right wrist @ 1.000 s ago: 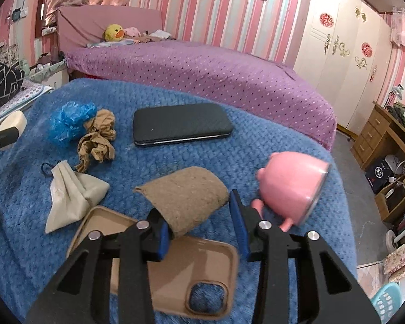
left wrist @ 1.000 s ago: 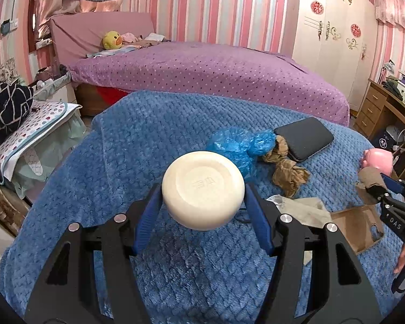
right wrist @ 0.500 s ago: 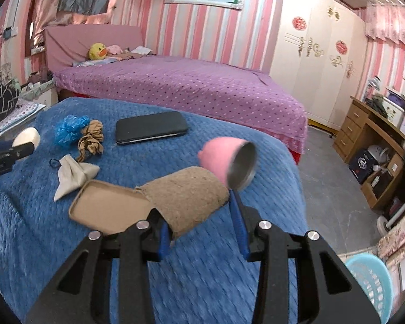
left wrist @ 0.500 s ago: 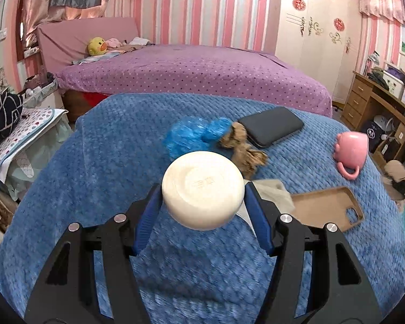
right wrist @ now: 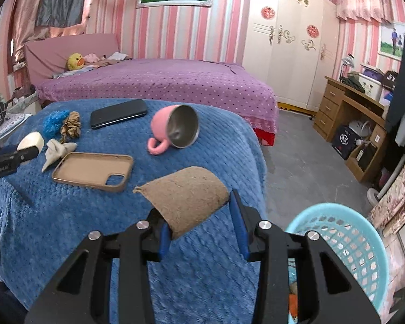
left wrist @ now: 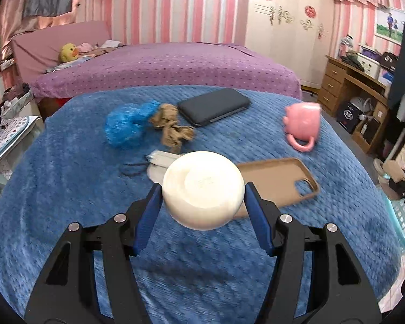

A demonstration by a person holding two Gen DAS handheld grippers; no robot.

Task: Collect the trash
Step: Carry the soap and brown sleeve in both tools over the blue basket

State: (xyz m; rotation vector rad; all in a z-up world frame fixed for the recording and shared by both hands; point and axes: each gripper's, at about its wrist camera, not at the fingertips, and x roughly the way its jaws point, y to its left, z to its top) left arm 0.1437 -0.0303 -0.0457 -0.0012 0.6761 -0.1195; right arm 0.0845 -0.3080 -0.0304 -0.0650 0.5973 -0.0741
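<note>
Gripping a curved brown scrap (right wrist: pixel 185 198) between its pads, the right gripper (right wrist: pixel 199 217) hangs at the blanket's (right wrist: pixel 67 216) edge, and the turquoise basket (right wrist: pixel 364 245) sits on the floor just down-right of its fingers, so this hand looks nearer the drop. Farther left, the left gripper (left wrist: pixel 202 205) clamps a cream puck (left wrist: pixel 202 189) over the blanket, well apart from the basket. Beyond lie the blue bag (left wrist: pixel 127 124) and crumpled paper (left wrist: pixel 172 129), untouched.
</note>
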